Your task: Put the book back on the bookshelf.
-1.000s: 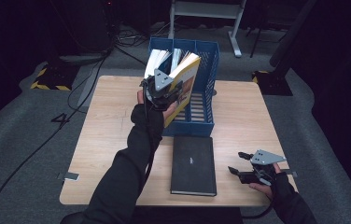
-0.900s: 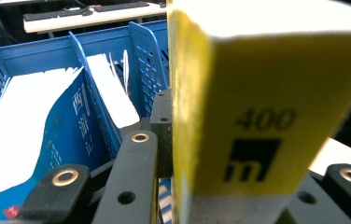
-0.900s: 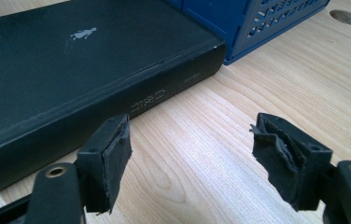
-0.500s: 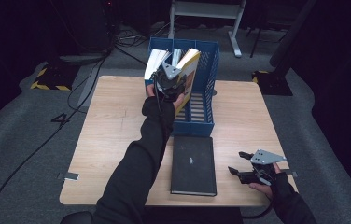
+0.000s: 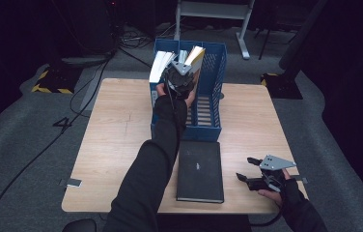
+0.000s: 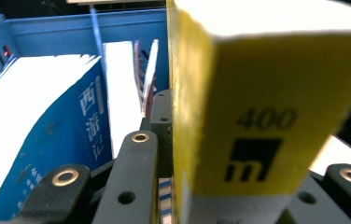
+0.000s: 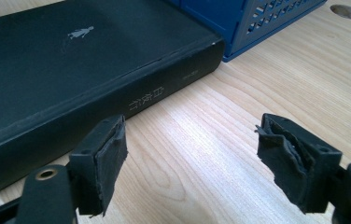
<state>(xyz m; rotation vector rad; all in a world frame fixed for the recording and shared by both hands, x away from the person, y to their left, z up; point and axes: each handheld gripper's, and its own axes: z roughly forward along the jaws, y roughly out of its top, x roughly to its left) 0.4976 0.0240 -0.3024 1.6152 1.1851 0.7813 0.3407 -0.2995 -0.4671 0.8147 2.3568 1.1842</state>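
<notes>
From above, the left gripper (image 5: 182, 72) holds a yellow book (image 5: 195, 57) inside the blue crate (image 5: 213, 99) at the worktop's (image 5: 117, 140) far side; its own view shows fingers clamping that book (image 6: 253, 107); the right gripper's (image 7: 190, 154) fingers have just been opening, wide and empty, beside the black book (image 7: 71, 70).

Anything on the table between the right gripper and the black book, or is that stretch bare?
Bare. In the right gripper view, only wooden table lies between the open right gripper and the black book; the high view agrees.
</notes>
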